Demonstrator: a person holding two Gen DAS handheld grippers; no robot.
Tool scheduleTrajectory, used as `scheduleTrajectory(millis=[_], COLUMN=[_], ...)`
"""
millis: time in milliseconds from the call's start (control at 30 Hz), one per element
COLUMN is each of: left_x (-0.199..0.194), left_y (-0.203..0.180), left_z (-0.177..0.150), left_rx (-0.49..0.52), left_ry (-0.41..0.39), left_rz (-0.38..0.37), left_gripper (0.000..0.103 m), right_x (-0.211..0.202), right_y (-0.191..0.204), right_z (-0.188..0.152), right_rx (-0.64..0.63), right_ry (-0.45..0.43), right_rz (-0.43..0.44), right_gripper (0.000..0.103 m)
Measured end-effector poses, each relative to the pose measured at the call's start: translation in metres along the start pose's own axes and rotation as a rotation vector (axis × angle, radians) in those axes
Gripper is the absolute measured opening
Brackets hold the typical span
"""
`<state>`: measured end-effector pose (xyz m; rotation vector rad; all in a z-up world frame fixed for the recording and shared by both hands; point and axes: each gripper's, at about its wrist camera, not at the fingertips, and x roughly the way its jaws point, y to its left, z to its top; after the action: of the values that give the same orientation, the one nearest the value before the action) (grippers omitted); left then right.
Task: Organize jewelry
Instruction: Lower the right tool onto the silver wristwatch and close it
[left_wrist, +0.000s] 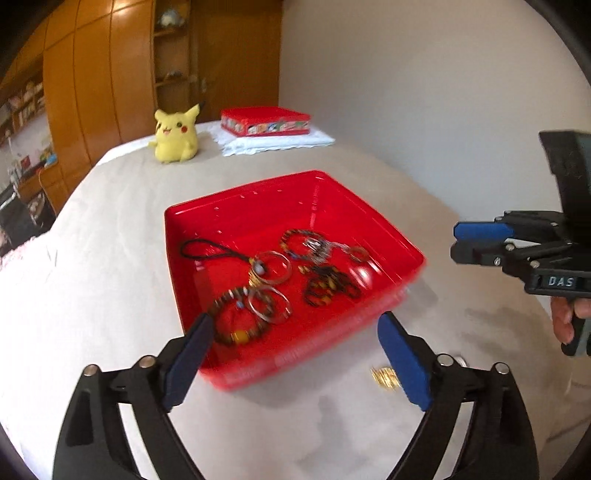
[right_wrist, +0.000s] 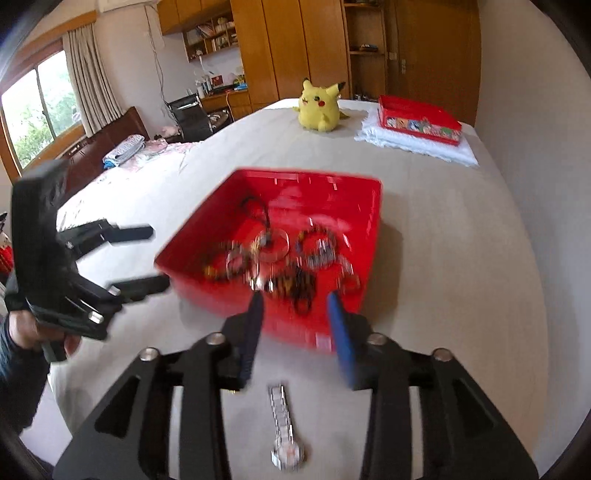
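Left gripper (left_wrist: 295, 332): jaws spread wide, holding nothing, lower centre.
Right gripper (right_wrist: 295, 314): jaws parted, holding nothing.
Red tray (left_wrist: 236, 206): mid-frame, bracelets (left_wrist: 240, 317) inside.
Watch (right_wrist: 286, 432): on the bedcover, bottom centre.

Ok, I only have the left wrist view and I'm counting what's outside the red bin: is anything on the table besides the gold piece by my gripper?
Observer: Yes, a silver watch lies flat on the cloth, just in front of the right gripper and outside the red bin.
Operator: Is that gripper carrying anything?
Observer: No, its fingers stand apart with nothing between them.
Operator: How does the watch lie?
Observer: Its band points toward the bin, and its face is at the end nearest the camera.
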<state>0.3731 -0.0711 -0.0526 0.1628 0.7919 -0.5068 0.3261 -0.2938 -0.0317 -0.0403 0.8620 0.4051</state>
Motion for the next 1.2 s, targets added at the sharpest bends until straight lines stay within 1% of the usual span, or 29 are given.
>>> scheduleTrajectory(millis=[100, 233, 367, 400, 467, 600, 633, 700, 767, 933, 1000, 1200], left_x=[-0.010, -0.004, 0.004, 0.005, 0.007, 0.009, 0.011, 0.015, 0.018, 0.021, 0.020, 0.023], left_y=[-0.013, -0.028, -0.035, -0.036, -0.039, -0.041, -0.041, -0.041, -0.041, -0.045, -0.046, -0.056], left_z=[-0.023, -0.049, -0.065, -0.067, -0.070, -0.071, -0.071, -0.072, -0.074, -0.075, -0.075, -0.073], left_rx=[0.014, 0.018, 0.008, 0.005, 0.006, 0.011, 0.009, 0.007, 0.005, 0.011, 0.011, 0.029], left_ry=[0.001, 0.035, 0.065, 0.068, 0.073, 0.073, 0.075, 0.081, 0.086, 0.095, 0.092, 0.096], left_rz=[-0.015, -0.043, -0.059, -0.063, -0.066, -0.065, -0.068, -0.068, -0.076, -0.082, -0.083, -0.092], left_gripper=[0.093, 0.093, 0.093, 0.093, 0.093, 0.093, 0.093, 0.093, 0.093, 0.093, 0.093, 0.093], right_x=[-0.002, 0.014, 0.042, 0.046, 0.054, 0.060, 0.061, 0.061, 0.059, 0.056, 0.047, 0.025], right_y=[0.002, 0.010, 0.016, 0.018, 0.022, 0.029, 0.032, 0.033, 0.032, 0.027, 0.022, 0.005], right_z=[-0.038, -0.082, -0.103, -0.105, -0.105, -0.103, -0.104, -0.106, -0.106, -0.108, -0.106, -0.100], right_rx=[-0.019, -0.045, -0.068, -0.082, -0.106, -0.152, -0.169, -0.179, -0.181, -0.165, -0.121, -0.036], right_ry=[0.047, 0.120, 0.180, 0.187, 0.188, 0.189, 0.189, 0.192, 0.196, 0.190, 0.167, 0.112], right_rz=[-0.018, -0.026, -0.013, -0.016, -0.019, -0.038, -0.046, -0.042, -0.039, -0.035, -0.001, 0.047], right_gripper=[0.039, 0.039, 0.040, 0.041, 0.047, 0.046, 0.045, 0.035, 0.016, 0.014, 0.014, 0.014])
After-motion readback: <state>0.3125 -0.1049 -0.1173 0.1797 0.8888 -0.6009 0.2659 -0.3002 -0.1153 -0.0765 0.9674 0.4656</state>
